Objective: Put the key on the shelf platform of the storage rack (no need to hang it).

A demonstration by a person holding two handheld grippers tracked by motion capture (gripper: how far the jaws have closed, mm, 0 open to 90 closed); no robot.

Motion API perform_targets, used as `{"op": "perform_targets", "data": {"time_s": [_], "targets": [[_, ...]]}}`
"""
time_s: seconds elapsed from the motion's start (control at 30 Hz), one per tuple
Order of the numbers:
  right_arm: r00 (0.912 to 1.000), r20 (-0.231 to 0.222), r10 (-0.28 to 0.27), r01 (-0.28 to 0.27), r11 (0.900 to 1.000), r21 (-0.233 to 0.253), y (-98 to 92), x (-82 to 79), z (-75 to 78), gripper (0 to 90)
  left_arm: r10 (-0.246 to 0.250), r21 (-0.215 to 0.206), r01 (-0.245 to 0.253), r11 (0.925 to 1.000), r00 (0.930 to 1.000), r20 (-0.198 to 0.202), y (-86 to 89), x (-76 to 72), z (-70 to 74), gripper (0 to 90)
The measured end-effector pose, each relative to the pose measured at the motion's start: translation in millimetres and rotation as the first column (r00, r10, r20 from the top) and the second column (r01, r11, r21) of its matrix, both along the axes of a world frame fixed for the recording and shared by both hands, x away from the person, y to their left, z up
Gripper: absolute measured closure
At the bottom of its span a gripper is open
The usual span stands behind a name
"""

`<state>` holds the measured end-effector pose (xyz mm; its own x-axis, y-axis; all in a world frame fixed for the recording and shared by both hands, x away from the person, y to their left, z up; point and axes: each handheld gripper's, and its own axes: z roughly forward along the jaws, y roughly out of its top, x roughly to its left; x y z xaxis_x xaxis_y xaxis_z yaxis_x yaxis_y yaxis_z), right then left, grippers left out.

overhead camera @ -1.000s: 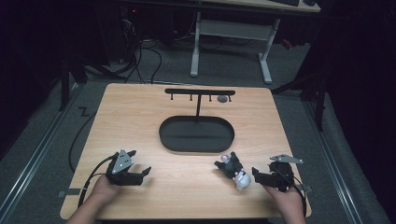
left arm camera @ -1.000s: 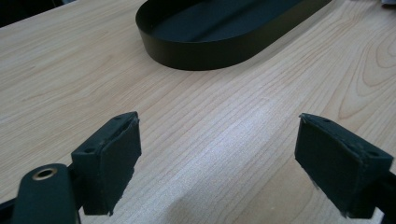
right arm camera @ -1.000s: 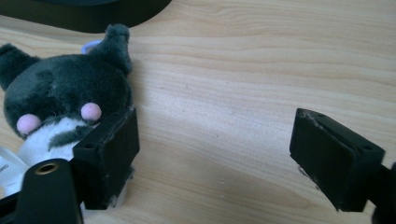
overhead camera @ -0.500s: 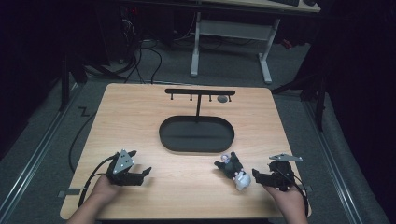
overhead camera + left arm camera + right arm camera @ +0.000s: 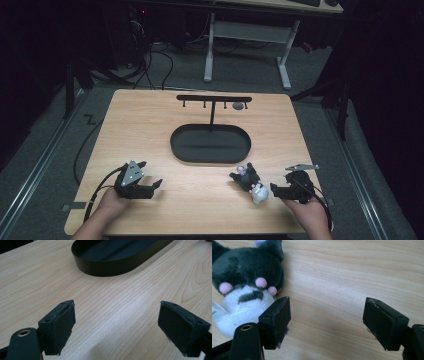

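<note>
Dark floor and cabling ring a pale wooden surface. Near its right edge lies a small black-and-white plush toy, on its side just left of the right gripper, whose jaws stand apart with nothing between them; one jaw sits just beside the toy's white belly, probably lined up for a grab. At the near left, the left gripper rests with jaws apart too, aimed toward the black oval tray at the middle, which holds nothing and likely awaits the toy. Behind it stands a black hook rack.
</note>
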<state>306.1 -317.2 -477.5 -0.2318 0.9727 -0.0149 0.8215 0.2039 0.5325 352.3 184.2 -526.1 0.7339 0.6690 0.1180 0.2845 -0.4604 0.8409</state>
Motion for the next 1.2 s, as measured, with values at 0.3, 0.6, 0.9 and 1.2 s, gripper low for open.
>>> {"op": "perform_targets", "data": {"time_s": [0.3, 0.6, 0.9, 1.2], "targets": [[0.9955, -0.095, -0.006, 0.005, 1.000, -0.010, -3.8, 5.2, 6.5, 21.5, 0.002, 0.009, -0.002, 1.0000, 1.0000, 0.003, -0.8, -0.5, -0.1, 15.4], [0.9834, -0.180, 0.021, -0.031, 0.998, -0.054, -1.5, 9.9, 11.1, 20.2, 0.002, 0.021, -0.002, 0.9998, 1.0000, 0.003, -1.9, -0.4, -0.2, 15.4], [0.9705, -0.227, 0.082, -0.107, 0.989, -0.099, 12.0, 12.8, 21.5, 17.8, 0.003, 0.022, -0.003, 0.9998, 1.0000, 0.001, -2.0, -0.3, -0.3, 15.4], [0.9687, -0.211, 0.130, -0.159, 0.979, -0.124, 27.5, 12.6, 37.3, 15.1, 0.002, 0.016, -0.002, 0.9999, 1.0000, -0.006, -1.4, 0.4, -0.1, 15.4]]}}
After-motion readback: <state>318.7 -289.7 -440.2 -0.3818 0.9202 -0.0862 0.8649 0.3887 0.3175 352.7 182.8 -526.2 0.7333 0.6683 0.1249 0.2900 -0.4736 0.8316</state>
